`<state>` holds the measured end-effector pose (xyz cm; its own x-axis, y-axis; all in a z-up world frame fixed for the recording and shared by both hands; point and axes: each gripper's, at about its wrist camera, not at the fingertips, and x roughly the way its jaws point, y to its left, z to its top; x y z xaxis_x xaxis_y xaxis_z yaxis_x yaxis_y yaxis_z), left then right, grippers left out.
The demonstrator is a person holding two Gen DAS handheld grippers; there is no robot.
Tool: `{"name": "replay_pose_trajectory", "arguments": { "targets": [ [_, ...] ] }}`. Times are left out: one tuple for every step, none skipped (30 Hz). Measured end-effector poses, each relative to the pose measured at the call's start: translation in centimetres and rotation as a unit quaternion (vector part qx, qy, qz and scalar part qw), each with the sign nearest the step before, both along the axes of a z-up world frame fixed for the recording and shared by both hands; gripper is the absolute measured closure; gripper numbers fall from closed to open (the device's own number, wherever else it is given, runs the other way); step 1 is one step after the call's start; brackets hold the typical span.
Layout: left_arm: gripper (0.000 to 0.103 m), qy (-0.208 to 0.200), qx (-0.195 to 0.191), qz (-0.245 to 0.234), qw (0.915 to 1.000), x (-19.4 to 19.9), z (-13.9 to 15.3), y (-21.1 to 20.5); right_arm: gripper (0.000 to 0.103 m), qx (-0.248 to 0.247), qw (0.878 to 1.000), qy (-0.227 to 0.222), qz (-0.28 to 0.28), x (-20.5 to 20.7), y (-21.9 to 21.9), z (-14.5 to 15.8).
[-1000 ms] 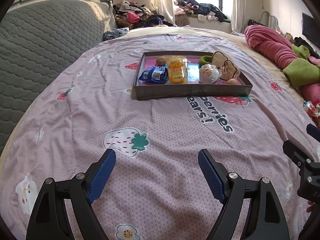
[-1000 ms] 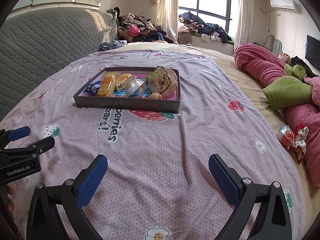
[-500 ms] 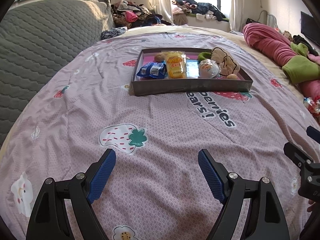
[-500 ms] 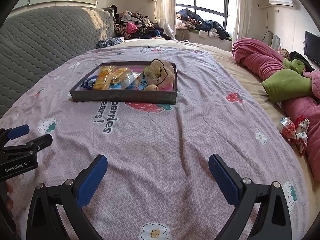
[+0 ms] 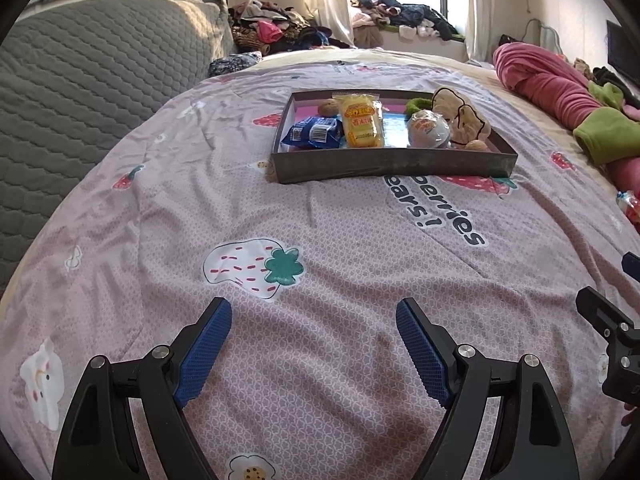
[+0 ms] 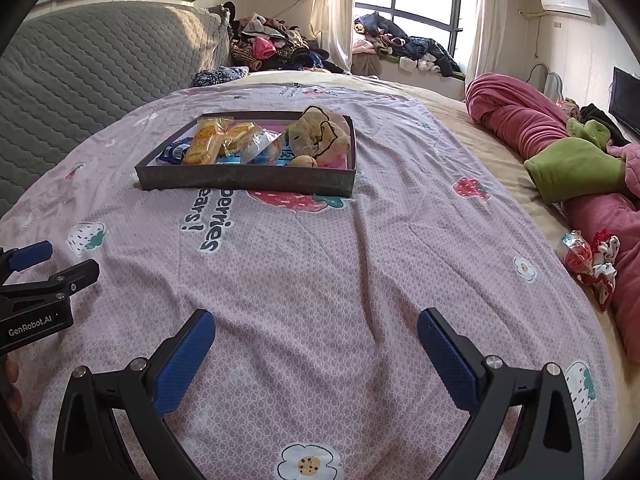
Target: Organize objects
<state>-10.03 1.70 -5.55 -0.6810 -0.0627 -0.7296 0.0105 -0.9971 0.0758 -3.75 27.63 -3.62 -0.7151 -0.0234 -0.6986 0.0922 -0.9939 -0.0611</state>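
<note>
A dark shallow tray (image 5: 394,162) (image 6: 244,179) lies on the pink strawberry-print bedspread, well beyond both grippers. In it are a yellow snack pack (image 5: 361,125) (image 6: 205,145), a blue wrapper (image 5: 314,133), a round clear-wrapped snack (image 5: 427,129), a beige plush toy (image 5: 460,117) (image 6: 324,134) and walnuts (image 5: 476,145). My left gripper (image 5: 314,312) hangs open over the bedspread, nothing between its blue pads. My right gripper (image 6: 316,320) is also open and empty. Each gripper shows at the edge of the other's view.
A red-and-white wrapped candy (image 6: 588,258) lies at the bed's right edge beside a pink quilt (image 6: 520,120) and green cloth (image 6: 572,168). A grey quilted headboard (image 5: 80,80) stands left. Piles of clothes (image 6: 272,48) fill the far corner and windowsill.
Both views have shifted slightly, so the tray sits a little higher and farther in the frames. The grippers' jaws keep the same width, and nothing was picked up.
</note>
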Motion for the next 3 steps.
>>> {"name": "replay_pose_trajectory", "arguments": {
  "targets": [
    [0.018,-0.001,0.000,0.001,1.0000,0.00,-0.05,-0.02,0.001,0.000,1.000,-0.001,-0.001,0.02,0.02,-0.04],
    [0.018,-0.002,0.002,-0.002,1.0000,0.03,-0.09,0.00,0.001,0.000,1.000,-0.001,0.000,0.02,0.04,-0.09],
    [0.018,-0.005,0.005,-0.005,1.0000,-0.03,-0.17,0.00,0.001,0.000,1.000,-0.001,-0.001,0.02,0.05,-0.11]
  ]
}}
